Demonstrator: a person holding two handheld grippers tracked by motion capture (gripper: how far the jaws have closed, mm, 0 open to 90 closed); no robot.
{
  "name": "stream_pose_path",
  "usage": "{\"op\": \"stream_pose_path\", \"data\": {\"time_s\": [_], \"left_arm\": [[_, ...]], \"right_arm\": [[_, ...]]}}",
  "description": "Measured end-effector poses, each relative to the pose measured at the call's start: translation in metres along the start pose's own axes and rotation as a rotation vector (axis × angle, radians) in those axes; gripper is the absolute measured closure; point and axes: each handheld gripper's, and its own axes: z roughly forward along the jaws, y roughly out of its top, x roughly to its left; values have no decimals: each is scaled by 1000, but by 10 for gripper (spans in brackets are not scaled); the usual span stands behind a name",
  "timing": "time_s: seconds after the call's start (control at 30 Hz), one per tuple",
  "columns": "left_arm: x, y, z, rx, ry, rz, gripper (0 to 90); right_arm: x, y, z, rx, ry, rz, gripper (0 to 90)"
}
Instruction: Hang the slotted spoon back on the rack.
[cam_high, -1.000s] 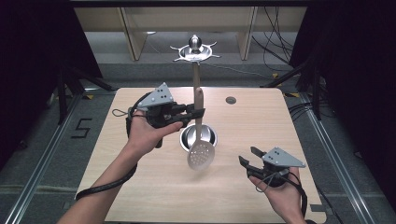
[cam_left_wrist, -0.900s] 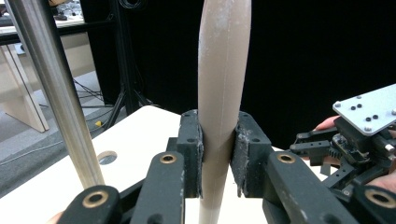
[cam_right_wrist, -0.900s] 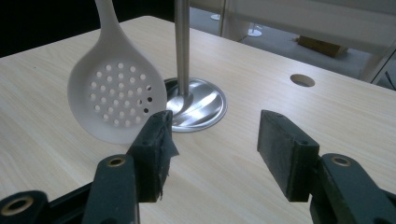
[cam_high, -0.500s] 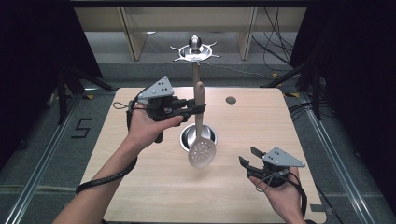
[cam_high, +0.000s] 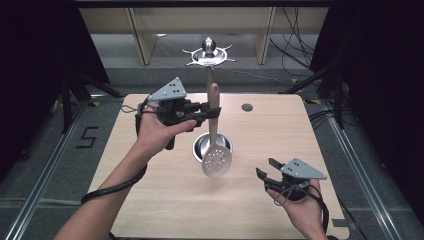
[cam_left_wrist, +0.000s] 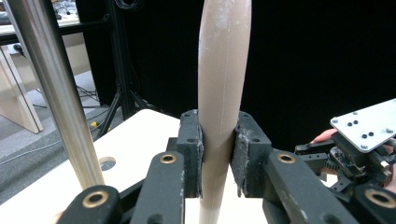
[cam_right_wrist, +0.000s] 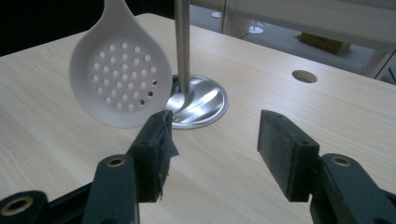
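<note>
A pale slotted spoon (cam_high: 216, 156) hangs upright over the table, perforated bowl down (cam_right_wrist: 120, 85). My left gripper (cam_high: 212, 112) is shut on its beige handle (cam_left_wrist: 221, 98), with both pads pressed against it. Just behind the spoon a metal stand rises from a round steel base (cam_high: 201, 145) as a thin pole (cam_left_wrist: 53, 91), with a hooked crown on top (cam_high: 209, 54). My right gripper (cam_high: 265, 168) rests low at the table's front right, open with nothing between its jaws (cam_right_wrist: 213, 142). It faces the spoon bowl and the base (cam_right_wrist: 205, 105).
A wooden table (cam_high: 150, 200) carries a small round hole (cam_high: 247, 107) near its far right edge. Wooden shelf legs and cables stand on the floor beyond. Dark curtains close both sides. A cable trails from the left forearm.
My left gripper has lifted the spoon slightly and shifted it a little toward the stand's pole. The right gripper has stayed where it was.
</note>
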Motion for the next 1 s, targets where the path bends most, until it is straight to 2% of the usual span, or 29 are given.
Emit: {"op": "stream_pose_path", "data": {"time_s": [0.03,0.07,0.13,0.17,0.47,0.5,0.6,0.73,0.77,0.83,0.9,0.93,1.0], "left_arm": [[0,1,0,-1,-1,-3,745],[1,1,0,-2,-1,-2,744],[1,3,0,-1,-1,-4,744],[2,3,0,-2,-2,-3,744],[3,9,1,-3,-3,-2,745],[4,9,1,-3,-2,-5,744],[5,11,1,-7,-2,-6,745],[5,14,1,-8,-1,-7,745],[5,14,1,-8,0,-5,745],[6,15,1,-7,0,-2,744],[6,16,1,-8,-2,-5,744],[7,16,1,-8,-2,-6,744],[7,17,2,-6,-4,-7,745]], "right_arm": [[1,0,0,3,0,18,457],[0,0,0,7,5,0,457],[0,0,0,1,3,0,457],[2,-1,0,4,0,23,457],[2,-1,0,5,1,18,457],[0,0,1,1,2,-2,457],[0,0,1,2,3,-1,457],[0,-1,2,-8,8,8,456],[1,-1,2,1,27,26,456],[2,-1,1,10,13,24,457],[0,0,1,0,4,1,456],[2,-1,1,13,15,24,456],[2,-1,2,4,26,28,456]]}}
